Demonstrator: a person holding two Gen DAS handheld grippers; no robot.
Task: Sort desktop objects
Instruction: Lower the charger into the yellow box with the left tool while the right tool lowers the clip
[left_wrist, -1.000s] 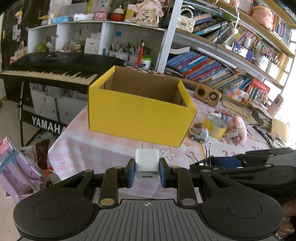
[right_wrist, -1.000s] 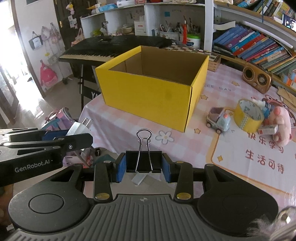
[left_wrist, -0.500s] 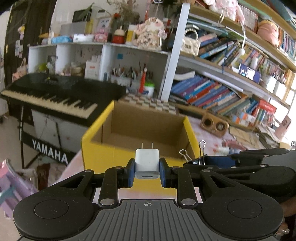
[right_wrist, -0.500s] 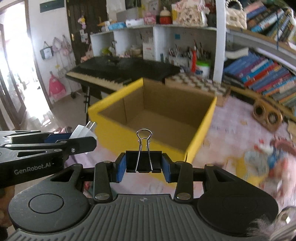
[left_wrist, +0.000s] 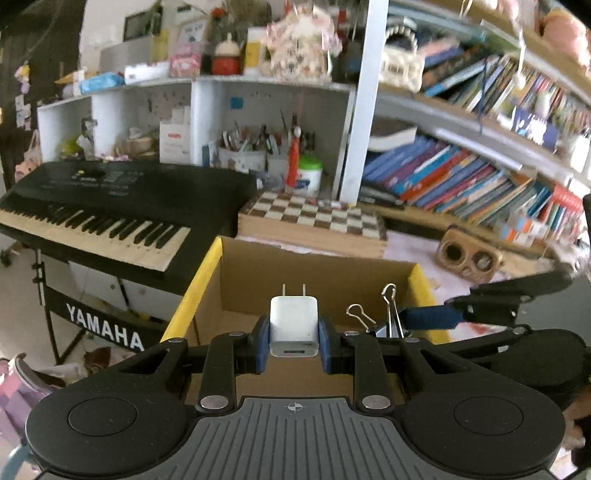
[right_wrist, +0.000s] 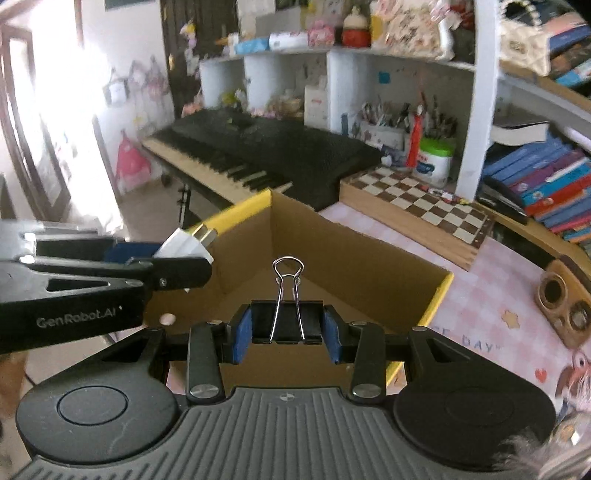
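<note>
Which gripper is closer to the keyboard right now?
Left. The left gripper, holding the charger, is on the box side next to the keyboard; the right gripper, holding the clip, is farther away.

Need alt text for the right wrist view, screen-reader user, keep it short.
The right gripper is shut on a black binder clip above the open yellow cardboard box. At left, the left gripper holds a white plug charger over the same box. Behind are a black keyboard, a chessboard and shelves of books.
</note>
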